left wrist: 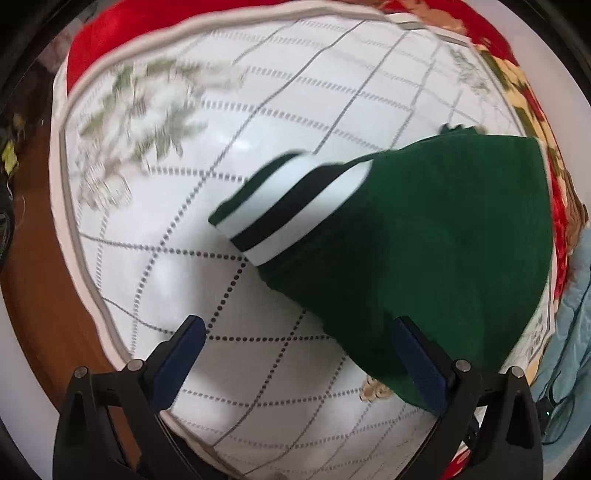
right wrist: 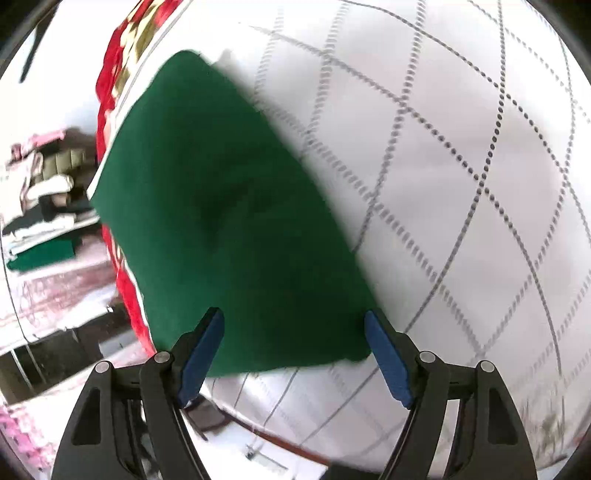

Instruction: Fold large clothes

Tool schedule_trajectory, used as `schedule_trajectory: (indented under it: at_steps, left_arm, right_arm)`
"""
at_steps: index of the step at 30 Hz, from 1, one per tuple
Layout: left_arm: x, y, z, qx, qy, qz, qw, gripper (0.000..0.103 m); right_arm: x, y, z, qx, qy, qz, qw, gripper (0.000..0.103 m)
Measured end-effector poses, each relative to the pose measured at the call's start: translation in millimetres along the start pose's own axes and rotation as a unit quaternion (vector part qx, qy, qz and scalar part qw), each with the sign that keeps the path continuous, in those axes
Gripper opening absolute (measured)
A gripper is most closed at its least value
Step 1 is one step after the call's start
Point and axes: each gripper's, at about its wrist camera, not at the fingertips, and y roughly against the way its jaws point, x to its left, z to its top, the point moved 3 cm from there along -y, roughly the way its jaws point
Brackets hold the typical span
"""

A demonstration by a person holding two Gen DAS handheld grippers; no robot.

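A dark green garment [left wrist: 443,240] lies folded on the white quilt [left wrist: 258,110], near its right edge. Its white-and-black striped band [left wrist: 295,206] points toward the quilt's middle. My left gripper [left wrist: 299,328] hangs over the garment's near corner with its jaws wide apart; the right finger [left wrist: 417,354] is in front of the green cloth and nothing is clamped. In the right wrist view the same green garment [right wrist: 221,203] spreads flat. My right gripper [right wrist: 293,315] is open just above its near edge, with the blue pads [right wrist: 384,354] clear of the cloth.
The quilt [right wrist: 461,184] has grey diamond lines and lies on a red floral blanket [left wrist: 122,33] that shows at its edges. A stack of folded clothes [right wrist: 44,206] sits off to the left. Light blue cloth [left wrist: 569,295] and brown floor [left wrist: 37,295] lie beyond the bed.
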Motion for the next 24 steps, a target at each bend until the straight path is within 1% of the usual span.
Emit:
schedule_trajectory:
  at_steps: [1, 2, 4, 7, 8, 9, 10, 12, 13, 14, 15, 16, 17, 18, 19, 20, 21, 22, 23, 24]
  left_arm:
    - [0, -5, 1, -0.001, 0.007, -0.005, 1.0, 0.103]
    - [0, -12, 2, -0.004, 0.012, -0.011, 0.9999, 0.103]
    - [-5, -29, 7, -0.008, 0.022, -0.025, 0.9994, 0.103]
    - [-17, -33, 16, -0.035, 0.027, -0.054, 0.9976, 0.103]
    - [-23, -34, 20, -0.04, 0.024, -0.061, 0.997, 0.103]
    - [-29, -35, 22, -0.047, 0.021, -0.06, 0.9969, 0.103]
    - [-32, -33, 24, -0.056, 0.02, -0.061, 0.9963, 0.103]
    - [-38, -34, 29, -0.073, 0.018, -0.076, 0.9943, 0.103]
    - [-40, -33, 30, -0.081, 0.016, -0.079, 0.9935, 0.102]
    - [-43, -29, 32, -0.092, 0.012, -0.081, 0.9924, 0.094]
    - [-45, -29, 36, -0.099, 0.009, -0.085, 0.9914, 0.081]
    - [-41, -31, 42, -0.106, 0.005, -0.09, 0.9904, 0.072]
    - [-41, -25, 41, -0.111, 0.001, -0.1, 0.9888, 0.047]
    - [-45, -18, 40, -0.115, -0.008, -0.104, 0.9878, 0.03]
    - [-48, -13, 40, -0.12, -0.019, -0.1, 0.9875, 0.028]
    - [-52, -6, 39, -0.13, -0.034, -0.092, 0.9866, 0.027]
    - [-54, -5, 42, -0.132, -0.043, -0.09, 0.9862, 0.027]
    - [-55, -8, 44, -0.126, -0.049, -0.089, 0.9868, 0.027]
    - [-53, -14, 46, -0.115, -0.049, -0.09, 0.9881, 0.031]
    - [-53, -20, 51, -0.107, -0.046, -0.092, 0.9889, 0.038]
  right_arm:
    - [1, -13, 6, 0.0, 0.006, 0.007, 1.0, 0.08]
    - [-2, -17, 22, 0.002, 0.01, 0.02, 1.0, 0.08]
    - [12, -37, 28, 0.003, 0.017, 0.044, 0.999, 0.082]
    - [34, -60, 28, 0.006, 0.043, 0.033, 0.999, 0.083]
    - [37, -64, 26, 0.008, 0.05, 0.035, 0.998, 0.083]
    - [42, -72, 22, 0.009, 0.052, 0.045, 0.998, 0.083]
    - [41, -69, 22, 0.012, 0.05, 0.058, 0.997, 0.081]
    - [36, -69, 21, 0.021, 0.038, 0.086, 0.995, 0.067]
    - [29, -67, 15, 0.026, 0.031, 0.102, 0.994, 0.065]
    - [26, -67, 11, 0.03, 0.025, 0.115, 0.993, 0.061]
    - [32, -77, 9, 0.037, 0.021, 0.127, 0.991, 0.058]
    - [28, -74, 13, 0.044, 0.016, 0.139, 0.989, 0.056]
    - [27, -73, 12, 0.056, 0.009, 0.154, 0.986, 0.055]
    - [26, -72, 10, 0.07, 0.006, 0.166, 0.984, 0.054]
    - [28, -74, 6, 0.085, 0.007, 0.175, 0.981, 0.054]
    - [35, -85, -2, 0.104, 0.013, 0.184, 0.977, 0.054]
    - [43, -99, -7, 0.113, 0.019, 0.185, 0.976, 0.054]
    - [44, -96, -11, 0.113, 0.025, 0.179, 0.977, 0.058]
    - [44, -98, -9, 0.104, 0.029, 0.162, 0.981, 0.061]
    - [44, -101, -7, 0.095, 0.033, 0.151, 0.983, 0.062]
